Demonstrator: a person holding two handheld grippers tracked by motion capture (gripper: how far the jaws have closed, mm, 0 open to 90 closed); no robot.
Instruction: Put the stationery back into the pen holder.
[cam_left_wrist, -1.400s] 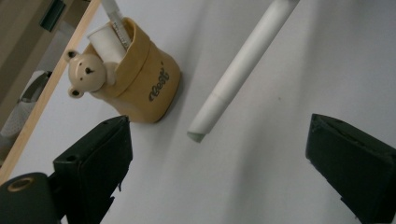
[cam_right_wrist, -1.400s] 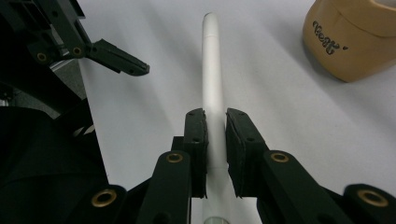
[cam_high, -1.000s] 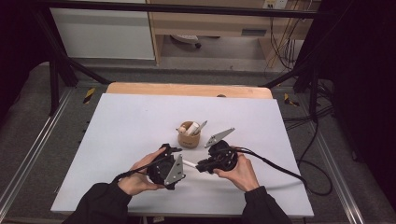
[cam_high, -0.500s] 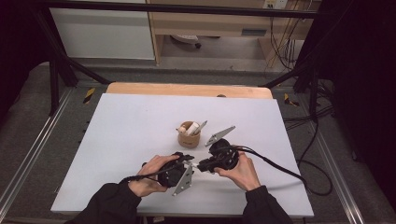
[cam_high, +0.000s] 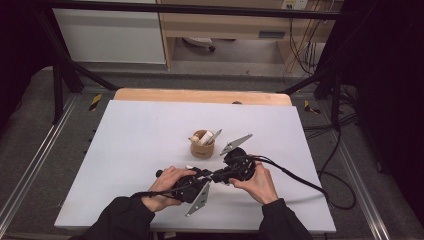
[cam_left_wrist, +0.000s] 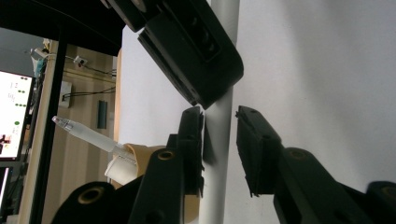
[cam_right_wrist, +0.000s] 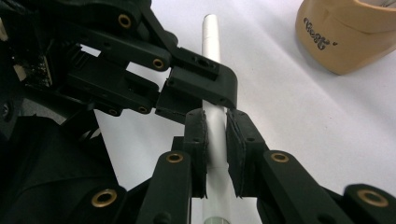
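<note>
right gripper (cam_right_wrist: 215, 140): jaws pinched tight on the white tube (cam_right_wrist: 214, 122), near-centre of the white table (cam_high: 125, 135)
left gripper (cam_left_wrist: 219, 140): jaws spread around that same tube, one pad touching it
tan cup (cam_high: 202, 145): just beyond the grippers, holding a few pens

A white table top (cam_high: 150, 150) with a wooden strip (cam_high: 200, 95) along its far edge stands on grey floor (cam_high: 35, 125). Behind it are a white cabinet (cam_high: 110, 35) and a wooden shelf unit (cam_high: 235, 25) (cables (cam_high: 305, 45) hang beside it); the room's sides lie in darkness
</note>
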